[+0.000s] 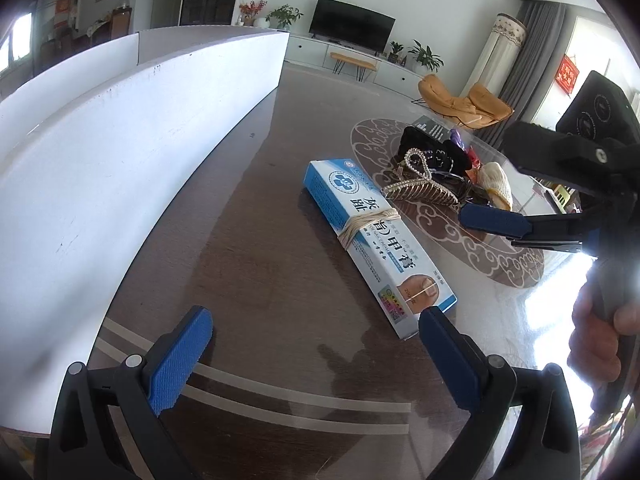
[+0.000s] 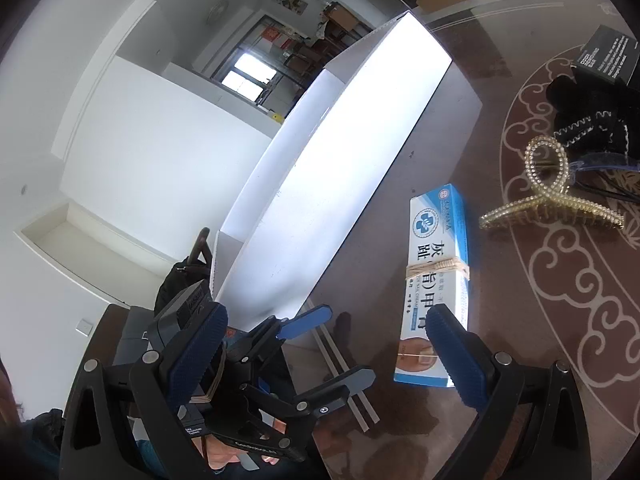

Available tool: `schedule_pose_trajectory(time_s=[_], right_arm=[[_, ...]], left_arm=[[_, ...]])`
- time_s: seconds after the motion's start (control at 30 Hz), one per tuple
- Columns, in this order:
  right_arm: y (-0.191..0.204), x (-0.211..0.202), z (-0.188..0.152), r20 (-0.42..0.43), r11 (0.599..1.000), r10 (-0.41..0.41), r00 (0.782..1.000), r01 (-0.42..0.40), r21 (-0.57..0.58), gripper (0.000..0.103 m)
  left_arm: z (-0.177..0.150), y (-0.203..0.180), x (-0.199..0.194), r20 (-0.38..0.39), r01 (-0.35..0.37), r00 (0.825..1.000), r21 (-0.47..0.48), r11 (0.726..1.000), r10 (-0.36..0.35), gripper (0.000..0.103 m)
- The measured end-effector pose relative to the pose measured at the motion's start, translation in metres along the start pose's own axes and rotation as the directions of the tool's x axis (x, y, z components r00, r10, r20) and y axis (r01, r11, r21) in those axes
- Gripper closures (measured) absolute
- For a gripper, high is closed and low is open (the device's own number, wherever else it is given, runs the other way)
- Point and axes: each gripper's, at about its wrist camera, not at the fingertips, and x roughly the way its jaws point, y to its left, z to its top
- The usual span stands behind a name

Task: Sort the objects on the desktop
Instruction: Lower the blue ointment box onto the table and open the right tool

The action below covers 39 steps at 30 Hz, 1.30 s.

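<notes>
Ointment box (image 1: 376,244) lies just ahead of the open left hand-held gripper (image 1: 316,332).

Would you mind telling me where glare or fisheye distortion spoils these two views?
Left wrist view: window glare washes out the right edge beside the right gripper, and the white box bows strongly. Right wrist view: the white box face is overexposed; the ointment carton stays sharp and legible.

Daylight is coming in hard from the right-side window (image 1: 592,40), blowing out that edge in the left wrist view. The white box (image 2: 340,168) is clipping to pure white in the right wrist view. The glossy counter (image 1: 280,240) is showing glare and soft shadows. Fisheye is bending edges, with dark vignetting at the corners.
</notes>
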Motion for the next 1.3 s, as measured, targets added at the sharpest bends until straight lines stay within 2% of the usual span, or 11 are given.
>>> schedule_pose_trajectory(time_s=[0.03,0.1,0.13,0.2,0.37,0.53,0.7,0.93,1.13,1.2,1.3], right_arm=[[-0.006,-0.005,0.005,0.034,0.989,-0.144,0.989,0.144,-0.020,0.003],[-0.008,-0.004,0.015,0.072,0.895,-0.432,0.899,0.438,-0.085,0.003],[-0.013,-0.001,0.019,0.077,0.848,-0.511,0.856,0.517,-0.116,0.003],[-0.022,0.005,0.027,0.061,0.801,-0.574,0.817,0.575,-0.164,0.003],[-0.032,0.031,0.042,0.049,0.798,-0.570,0.820,0.567,-0.203,0.008],[-0.041,0.059,0.042,-0.016,0.747,-0.627,0.779,0.595,-0.296,0.008],[-0.037,0.036,0.020,-0.078,0.839,-0.502,0.862,0.463,-0.284,0.011],[-0.053,0.034,0.027,0.000,0.724,-0.652,0.758,0.623,-0.295,0.011],[-0.070,0.047,0.043,0.028,0.713,-0.662,0.749,0.641,-0.284,0.008],[-0.075,0.044,0.053,0.047,0.696,-0.686,0.726,0.673,-0.251,0.008],[-0.081,0.037,0.055,0.041,0.748,-0.640,0.767,0.634,-0.197,0.008]], left_arm=[[0.000,0.001,0.000,0.001,0.001,1.000,-0.002,1.000,-0.001,0.000],[0.000,0.001,0.000,0.000,0.001,1.000,-0.002,1.000,-0.001,0.000],[0.000,0.000,0.001,-0.001,0.000,1.000,0.000,1.000,0.000,0.000],[-0.001,-0.001,0.001,-0.003,0.000,1.000,0.005,1.000,0.000,0.000],[-0.002,-0.002,0.001,-0.012,-0.002,1.000,0.012,1.000,0.002,0.000],[-0.004,0.001,-0.001,-0.013,0.002,1.000,0.003,1.000,-0.002,0.000],[0.000,0.004,0.001,-0.014,0.028,0.999,-0.026,0.999,-0.029,0.000],[-0.003,-0.001,0.003,-0.018,0.009,1.000,0.005,1.000,-0.009,0.000],[-0.001,-0.003,0.005,-0.018,0.010,1.000,0.007,1.000,-0.009,0.000],[-0.002,-0.004,0.004,-0.019,0.010,1.000,0.011,1.000,-0.010,0.000],[-0.003,-0.002,0.003,-0.019,0.023,1.000,-0.004,1.000,-0.023,0.000]])
